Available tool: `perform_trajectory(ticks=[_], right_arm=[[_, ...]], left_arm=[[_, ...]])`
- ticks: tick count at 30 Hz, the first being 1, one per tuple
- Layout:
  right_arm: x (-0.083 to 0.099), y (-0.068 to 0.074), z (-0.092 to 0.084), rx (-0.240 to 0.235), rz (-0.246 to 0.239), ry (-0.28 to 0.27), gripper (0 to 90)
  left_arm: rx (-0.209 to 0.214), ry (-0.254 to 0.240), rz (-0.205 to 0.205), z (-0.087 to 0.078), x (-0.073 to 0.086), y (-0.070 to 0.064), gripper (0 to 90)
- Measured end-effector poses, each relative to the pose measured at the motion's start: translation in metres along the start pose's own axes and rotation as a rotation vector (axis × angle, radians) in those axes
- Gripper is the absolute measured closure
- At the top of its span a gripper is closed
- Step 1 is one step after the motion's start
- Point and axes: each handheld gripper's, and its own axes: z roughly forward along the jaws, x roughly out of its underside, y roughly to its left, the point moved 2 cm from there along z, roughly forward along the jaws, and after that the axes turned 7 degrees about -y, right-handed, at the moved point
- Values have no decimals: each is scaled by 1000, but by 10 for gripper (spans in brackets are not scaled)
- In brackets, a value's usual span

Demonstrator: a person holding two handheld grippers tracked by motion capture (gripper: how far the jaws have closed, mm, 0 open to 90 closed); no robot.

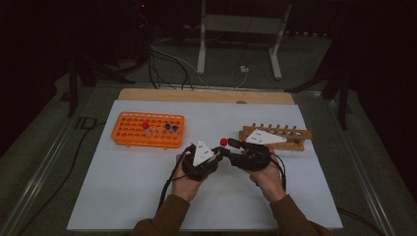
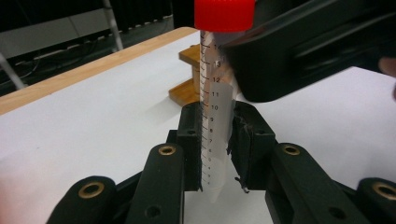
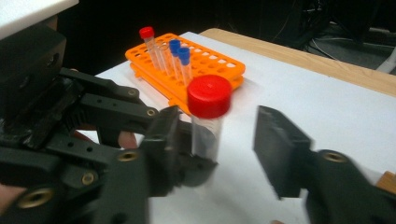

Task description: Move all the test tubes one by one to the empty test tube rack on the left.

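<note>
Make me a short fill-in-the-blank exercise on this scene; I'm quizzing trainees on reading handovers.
1. The tube clamped by the left gripper has a ___ cap.
2. The rack holding the other tubes is coloured ___.
3. The right gripper has jaws standing ___ around the tube.
4. Besides one red-capped tube, the rack holds two tubes with ___ caps.

Missing words: red; orange; open; blue

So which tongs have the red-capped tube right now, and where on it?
The left tongs grip the red-capped tube around its lower tapered part. The right tongs stand open beside its upper part, pads off it.
</note>
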Motion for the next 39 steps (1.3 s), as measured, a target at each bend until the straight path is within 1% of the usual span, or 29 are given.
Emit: perform_trajectory(ticks=[3,9,12,16,18,20,23,26,29,30,35,39], right_arm=[[1,-5,-3,1,19,-4,413],[7,-13,-9,34,10,0,284],[11,-16,-12,46,14,3,239],[15,-20,-15,73,-1,7,162],[16,-21,-17,83,1,9,147],[18,-23,-19,95,1,8,84],[21,-27,-23,114,7,11,28],[26,-31,-29,126,12,7,13],[30,-36,-36,149,14,5,3],[33,-39,-39,154,23,6,3],[39,-47,-49,180,33,6,3],[43,-51,-57,193,39,3,3]], left_arm=[[-11,3,-5,-2,1,4,748],[-34,-5,-20,-9,1,13,748],[-44,-10,-23,-13,1,17,748],[-55,-16,-29,-17,1,22,748],[-62,-18,-33,-19,2,25,748],[-73,-18,-36,-22,3,28,748],[-92,-21,-44,-29,5,35,748],[-123,-22,-49,-38,8,44,748],[-166,-27,-61,-52,11,57,747],[-176,-28,-64,-55,11,61,748],[-257,-49,-80,-82,15,86,747],[-333,-68,-94,-105,19,107,746]])
